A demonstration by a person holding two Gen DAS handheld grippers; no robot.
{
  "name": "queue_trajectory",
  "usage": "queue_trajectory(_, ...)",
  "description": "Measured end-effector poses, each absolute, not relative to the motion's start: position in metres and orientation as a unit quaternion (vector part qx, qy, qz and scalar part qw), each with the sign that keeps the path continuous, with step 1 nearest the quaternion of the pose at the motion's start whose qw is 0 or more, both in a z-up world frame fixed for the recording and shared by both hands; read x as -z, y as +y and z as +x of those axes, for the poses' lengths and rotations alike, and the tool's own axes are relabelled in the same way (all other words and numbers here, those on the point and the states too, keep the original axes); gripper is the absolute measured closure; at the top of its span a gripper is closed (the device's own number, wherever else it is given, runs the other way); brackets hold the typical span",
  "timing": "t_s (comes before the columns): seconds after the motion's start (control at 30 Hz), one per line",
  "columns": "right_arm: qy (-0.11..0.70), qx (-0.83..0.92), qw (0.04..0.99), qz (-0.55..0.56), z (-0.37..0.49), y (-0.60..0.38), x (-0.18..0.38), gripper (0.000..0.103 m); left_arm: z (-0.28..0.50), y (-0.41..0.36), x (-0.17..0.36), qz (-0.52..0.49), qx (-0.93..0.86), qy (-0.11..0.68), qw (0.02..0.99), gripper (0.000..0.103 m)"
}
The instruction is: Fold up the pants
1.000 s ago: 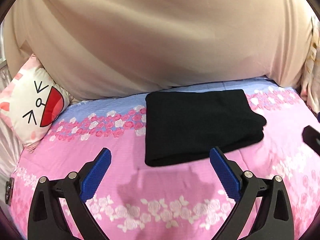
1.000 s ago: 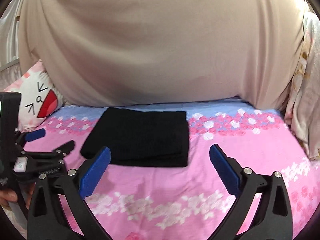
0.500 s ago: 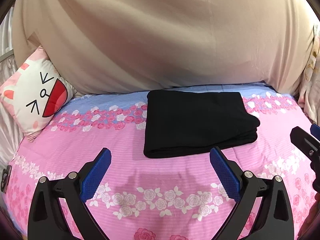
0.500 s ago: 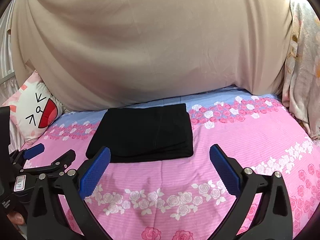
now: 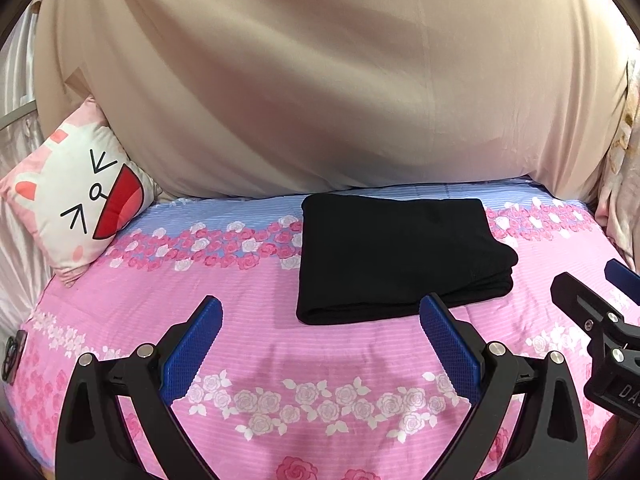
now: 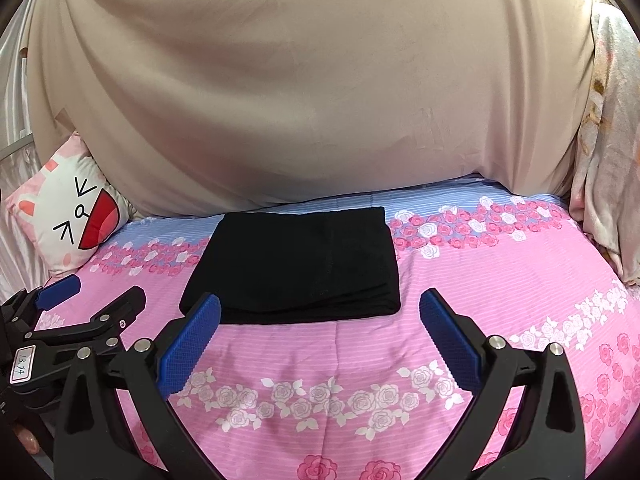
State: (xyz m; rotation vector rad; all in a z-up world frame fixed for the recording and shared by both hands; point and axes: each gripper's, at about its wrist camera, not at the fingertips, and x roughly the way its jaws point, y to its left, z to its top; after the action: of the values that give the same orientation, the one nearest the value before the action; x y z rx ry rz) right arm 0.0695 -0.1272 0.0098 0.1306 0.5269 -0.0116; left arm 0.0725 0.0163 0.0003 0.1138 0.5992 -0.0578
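Black pants lie folded into a flat rectangle on the pink floral bed sheet, near its far side. My left gripper hovers open in front of the pants' near edge, holding nothing. My right gripper is also open and empty, just short of the same near edge. In the left wrist view the right gripper shows at the right border. The left gripper appears at the lower left of the right wrist view.
A beige cloth hangs behind the bed. A cartoon-face cushion leans at the far left. Pale floral fabric hangs at the right. A small dark object sits at the sheet's left edge.
Both grippers have drawn back and risen from the folded pants, which now sit farther away in both views. Both stay open and empty.
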Motion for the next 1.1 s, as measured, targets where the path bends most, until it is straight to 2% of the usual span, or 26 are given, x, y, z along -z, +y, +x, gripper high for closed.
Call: queue_trajectory(1.1, 0.261, -0.003, 0.964, 0.059, 0.0713, -0.1262, -0.0115, 0.005, 0.0716, 0.0235, -0.0054, 0.043, 0.048, 0.294, 0.954, 0.006)
